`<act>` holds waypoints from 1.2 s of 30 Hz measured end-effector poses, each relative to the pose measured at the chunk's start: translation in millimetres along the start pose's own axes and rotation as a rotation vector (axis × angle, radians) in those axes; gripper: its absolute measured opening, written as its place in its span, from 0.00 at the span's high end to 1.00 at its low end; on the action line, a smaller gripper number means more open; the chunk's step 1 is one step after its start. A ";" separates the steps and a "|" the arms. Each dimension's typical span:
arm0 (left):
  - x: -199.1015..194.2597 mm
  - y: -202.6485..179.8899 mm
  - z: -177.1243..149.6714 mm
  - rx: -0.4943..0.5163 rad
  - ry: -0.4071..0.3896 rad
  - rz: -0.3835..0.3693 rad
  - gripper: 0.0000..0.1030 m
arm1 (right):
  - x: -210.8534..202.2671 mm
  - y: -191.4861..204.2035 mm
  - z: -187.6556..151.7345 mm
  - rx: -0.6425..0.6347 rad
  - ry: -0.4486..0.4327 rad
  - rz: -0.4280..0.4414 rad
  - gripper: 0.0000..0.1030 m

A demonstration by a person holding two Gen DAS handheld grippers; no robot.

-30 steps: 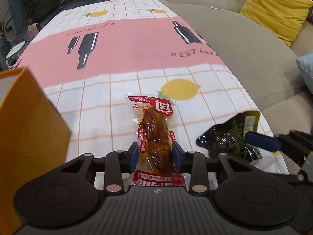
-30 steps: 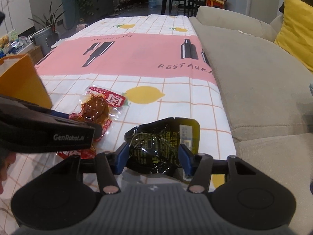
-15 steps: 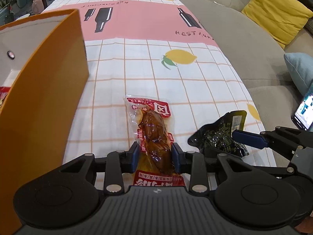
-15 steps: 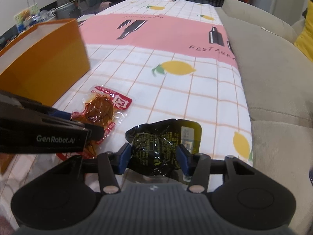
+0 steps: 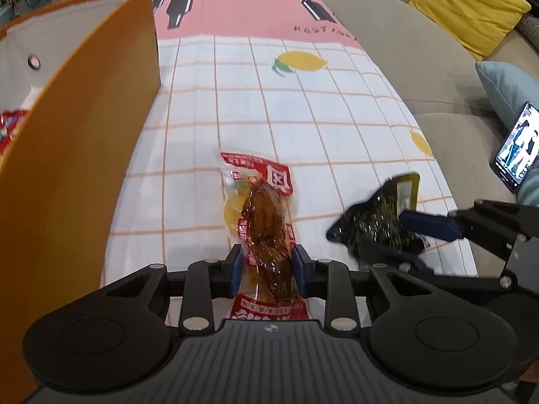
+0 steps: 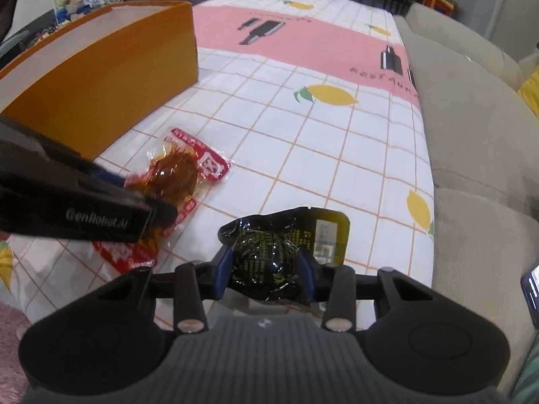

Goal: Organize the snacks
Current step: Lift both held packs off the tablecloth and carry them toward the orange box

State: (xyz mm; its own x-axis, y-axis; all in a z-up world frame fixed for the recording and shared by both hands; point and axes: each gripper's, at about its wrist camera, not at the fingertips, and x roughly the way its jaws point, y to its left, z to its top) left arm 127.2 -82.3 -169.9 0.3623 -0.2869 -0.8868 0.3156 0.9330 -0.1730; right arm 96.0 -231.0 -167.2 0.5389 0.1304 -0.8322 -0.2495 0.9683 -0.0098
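Fingers of both grippers, left (image 5: 266,267) and right (image 6: 266,269), stay clamped on red packet (image 5: 266,232) and black packet (image 6: 269,256), now lifted nearer the orange box (image 5: 84,128), ready for dropping in.

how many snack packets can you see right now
3. A red packet is clamped in the left tool, a black packet is clamped in the right tool, and another red one peeks out inside the orange box. The box may hide more.

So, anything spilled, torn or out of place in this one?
Nothing stands out. The left claw grips the red packet, the right claw the black packet; both look sealed. The orange box stands upright on the tablecloth.
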 end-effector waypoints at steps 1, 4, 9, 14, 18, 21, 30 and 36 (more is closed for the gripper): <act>0.2 2.3 -0.9 -0.010 -0.005 -0.010 0.67 | 0.2 -1.2 -1.2 0.007 -0.013 0.008 0.61; 0.0 6.0 -2.6 -0.020 -0.012 -0.020 0.63 | 2.4 -4.0 -3.1 0.008 -0.040 0.029 0.54; 0.6 -0.1 -5.6 0.029 -0.029 -0.022 0.55 | 11.9 -3.6 -6.6 0.015 -0.027 0.024 0.43; 1.0 -9.9 -9.5 0.109 -0.046 0.008 0.55 | 10.9 3.3 -8.5 -0.043 -0.029 0.010 0.45; 0.7 -9.4 -9.8 0.102 -0.051 -0.027 0.60 | 10.5 7.5 -8.3 -0.066 -0.027 0.004 0.47; -1.5 -7.7 -10.0 0.082 -0.062 -0.045 0.62 | 9.8 8.0 -7.7 -0.061 -0.027 0.001 0.48; -22.1 -9.0 -1.3 0.059 -0.131 -0.071 0.67 | -1.6 2.4 -1.1 0.000 -0.050 0.021 0.51; -43.6 -6.1 12.4 0.021 -0.204 -0.088 0.67 | -9.5 -4.1 6.0 0.070 -0.066 0.023 0.53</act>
State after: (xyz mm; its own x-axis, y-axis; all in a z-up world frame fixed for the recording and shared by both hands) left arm 120.4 -78.2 -124.8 0.5016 -0.4068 -0.7635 0.3708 0.8985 -0.2351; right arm 96.7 -235.0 -155.9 0.5864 0.1643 -0.7932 -0.2066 0.9772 0.0496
